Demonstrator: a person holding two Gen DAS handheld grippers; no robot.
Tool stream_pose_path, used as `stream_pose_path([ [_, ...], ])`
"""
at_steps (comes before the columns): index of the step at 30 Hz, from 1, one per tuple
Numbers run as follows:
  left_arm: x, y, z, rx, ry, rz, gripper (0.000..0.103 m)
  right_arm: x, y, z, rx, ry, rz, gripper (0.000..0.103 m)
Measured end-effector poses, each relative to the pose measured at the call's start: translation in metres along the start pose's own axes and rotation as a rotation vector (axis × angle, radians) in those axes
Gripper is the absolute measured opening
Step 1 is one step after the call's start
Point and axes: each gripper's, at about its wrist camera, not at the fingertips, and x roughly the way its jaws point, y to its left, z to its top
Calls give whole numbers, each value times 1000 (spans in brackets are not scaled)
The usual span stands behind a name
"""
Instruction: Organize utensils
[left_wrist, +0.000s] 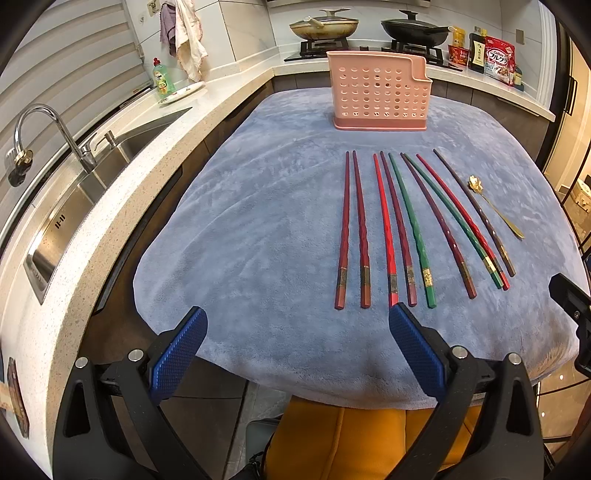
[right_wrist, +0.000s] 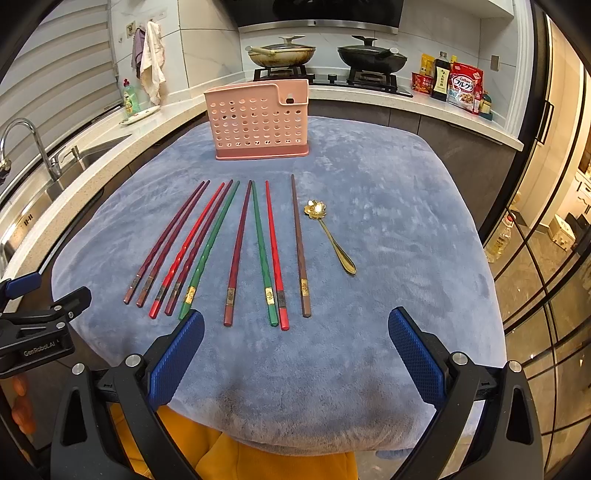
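Several chopsticks (left_wrist: 406, 229) (right_wrist: 236, 251) in dark red, bright red, green and brown lie side by side on a blue-grey plush cloth (left_wrist: 258, 229) (right_wrist: 388, 229). A gold spoon (left_wrist: 495, 206) (right_wrist: 330, 236) with a flower-shaped bowl lies to their right. A pink perforated utensil holder (left_wrist: 378, 94) (right_wrist: 258, 122) stands upright at the cloth's far end. My left gripper (left_wrist: 297, 321) is open near the front edge, left of the chopstick ends. My right gripper (right_wrist: 295, 326) is open just in front of the chopstick ends, nothing between its fingers.
A steel sink (left_wrist: 85, 192) with a faucet (left_wrist: 44, 125) sits in the white counter on the left. Two pans (right_wrist: 280, 53) (right_wrist: 371, 55) rest on the stove behind the holder. Food packets (right_wrist: 461, 86) stand at the back right. A glass partition (right_wrist: 546, 258) runs along the right.
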Motion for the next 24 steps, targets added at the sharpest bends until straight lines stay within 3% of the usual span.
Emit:
stream_pose_path([
  [24,15,5,-1,-33,41,-10,94,6,-7,-3,16,13,1,96],
])
